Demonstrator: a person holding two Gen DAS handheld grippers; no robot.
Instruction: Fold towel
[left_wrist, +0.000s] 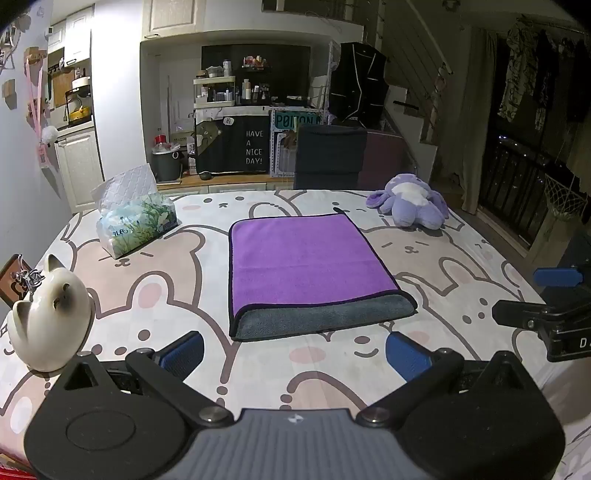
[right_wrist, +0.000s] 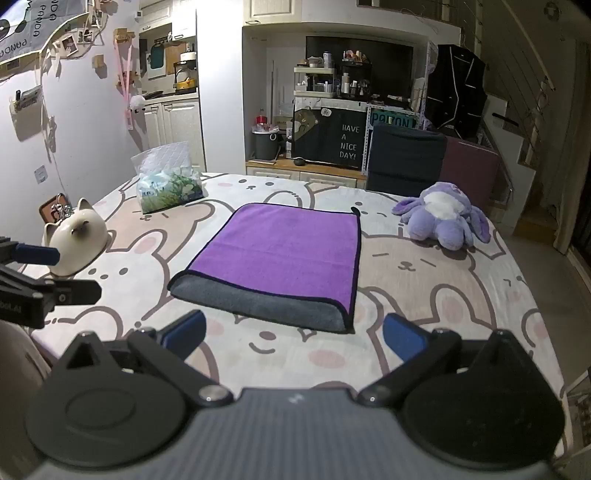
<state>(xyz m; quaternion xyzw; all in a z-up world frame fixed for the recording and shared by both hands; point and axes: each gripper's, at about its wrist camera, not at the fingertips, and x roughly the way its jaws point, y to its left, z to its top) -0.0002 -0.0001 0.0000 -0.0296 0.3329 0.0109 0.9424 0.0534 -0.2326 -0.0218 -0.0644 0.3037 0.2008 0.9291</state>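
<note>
A: A dim living room at night, and in the middle of it a table (left_wrist: 461, 258) under a cloth printed with pink and white bunnies.

B: Start at the claws. The left gripper (left_wrist: 293, 352) hangs low over the near edge, blue pads spread wide, nothing between them. The right gripper (right_wrist: 293, 338) is the same: released, empty, just short of the cloth's near side.

A: And the towel (left_wrist: 310, 258)?

B: Flat on the table ahead of both, purple face up, with a grey strip of its underside showing along the near edge. I judge it already folded once, the top layer stopping short of the bottom one.

A: So the next step?

B: Probably another fold. That calls for each claw to come forward and down onto a near corner, pinch both layers together, and carry them across evenly.

A: What differs between views?

B: The left view shows the towel's left purple border cleanly and the other tool at its right margin. The right view shows the towel's right border and small corner loop, plus wall photos. Both catch the cat figurine (right_wrist: 75, 242), tissue pack (left_wrist: 136, 221) and purple plush (right_wrist: 443, 216), all well apart from the towel.
</note>
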